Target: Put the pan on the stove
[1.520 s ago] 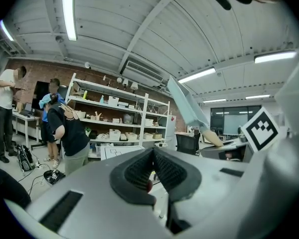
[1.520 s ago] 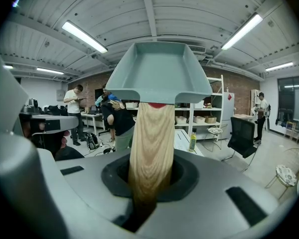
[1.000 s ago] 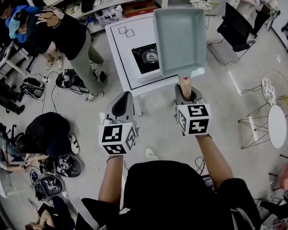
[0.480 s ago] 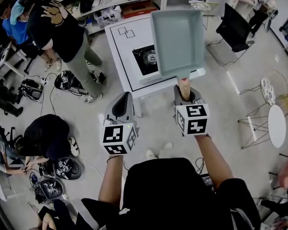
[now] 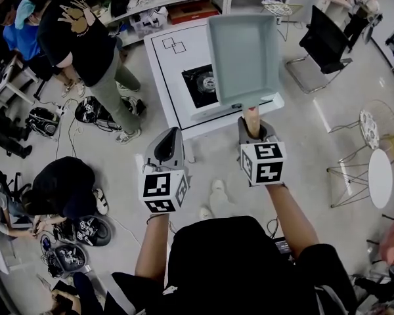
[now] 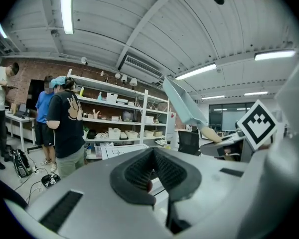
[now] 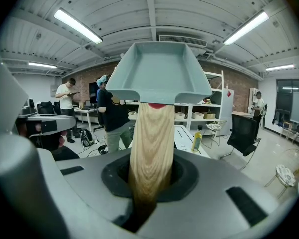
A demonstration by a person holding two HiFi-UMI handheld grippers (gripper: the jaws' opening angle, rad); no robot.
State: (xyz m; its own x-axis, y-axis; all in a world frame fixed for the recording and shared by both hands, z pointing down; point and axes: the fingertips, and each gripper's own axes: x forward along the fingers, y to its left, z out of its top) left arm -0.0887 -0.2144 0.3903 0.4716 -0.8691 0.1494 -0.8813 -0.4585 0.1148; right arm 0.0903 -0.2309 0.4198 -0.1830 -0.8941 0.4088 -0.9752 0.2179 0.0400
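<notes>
The person holding the grippers steps closer to the stove [image 5: 198, 87]. One shoe [image 5: 217, 188] now shows further forward, toward the stove. The pan [image 5: 243, 51] in the right gripper [image 5: 251, 122] comes a bit nearer the stove, and the left gripper [image 5: 171, 135] comes along beside it. Left of the stove, the person in the black shirt [image 5: 75, 35] stands up straighter and no longer bends so low.
</notes>
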